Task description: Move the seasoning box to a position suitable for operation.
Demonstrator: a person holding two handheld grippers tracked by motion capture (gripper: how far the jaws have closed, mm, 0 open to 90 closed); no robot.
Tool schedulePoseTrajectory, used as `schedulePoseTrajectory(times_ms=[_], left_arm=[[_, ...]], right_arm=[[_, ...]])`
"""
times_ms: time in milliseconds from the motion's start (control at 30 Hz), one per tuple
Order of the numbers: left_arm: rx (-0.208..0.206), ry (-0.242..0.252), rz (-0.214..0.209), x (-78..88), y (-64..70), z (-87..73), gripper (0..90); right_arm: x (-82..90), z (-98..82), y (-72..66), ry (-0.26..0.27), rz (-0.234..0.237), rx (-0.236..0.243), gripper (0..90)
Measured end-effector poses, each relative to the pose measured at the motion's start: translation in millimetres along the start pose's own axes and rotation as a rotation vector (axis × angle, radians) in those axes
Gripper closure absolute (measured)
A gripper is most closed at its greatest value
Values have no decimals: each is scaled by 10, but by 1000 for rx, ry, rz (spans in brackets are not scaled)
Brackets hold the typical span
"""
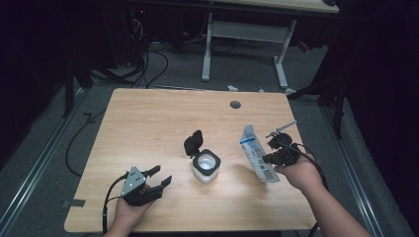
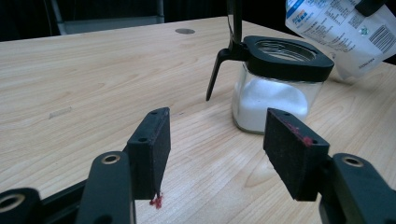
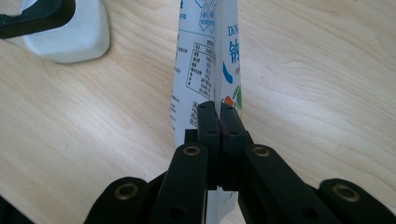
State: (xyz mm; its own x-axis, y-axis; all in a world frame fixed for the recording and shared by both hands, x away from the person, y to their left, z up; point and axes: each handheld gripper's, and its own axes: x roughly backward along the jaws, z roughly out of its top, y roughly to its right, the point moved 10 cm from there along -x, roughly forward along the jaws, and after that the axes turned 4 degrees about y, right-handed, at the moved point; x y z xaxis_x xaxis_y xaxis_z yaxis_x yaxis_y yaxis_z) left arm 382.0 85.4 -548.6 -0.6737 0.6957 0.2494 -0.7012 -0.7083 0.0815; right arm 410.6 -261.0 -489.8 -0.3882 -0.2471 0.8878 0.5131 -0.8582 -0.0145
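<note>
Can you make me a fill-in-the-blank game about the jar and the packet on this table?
1. The jar has its black lid flipped ____.
2. The right tongs are shut on the ____.
3. The left tongs are ____ and hold nothing.
4. The stuff inside the jar is ____ in colour.

Missing words: open; packet; open; white

Right claw (image 1: 269,158) clamping packet (image 1: 257,154), open jar (image 1: 205,166) beside
</note>
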Motion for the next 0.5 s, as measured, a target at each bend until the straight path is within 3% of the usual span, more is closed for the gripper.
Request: schedulePoseTrajectory(times_ms=[167, 500], left_arm=[[10, 5, 9, 18, -40, 8, 417], [-3, 7, 33, 45, -89, 16, 418]], right_arm=[[-4, -4, -10, 74, 2, -14, 900], [-59, -19, -6, 168, 4, -44, 900]])
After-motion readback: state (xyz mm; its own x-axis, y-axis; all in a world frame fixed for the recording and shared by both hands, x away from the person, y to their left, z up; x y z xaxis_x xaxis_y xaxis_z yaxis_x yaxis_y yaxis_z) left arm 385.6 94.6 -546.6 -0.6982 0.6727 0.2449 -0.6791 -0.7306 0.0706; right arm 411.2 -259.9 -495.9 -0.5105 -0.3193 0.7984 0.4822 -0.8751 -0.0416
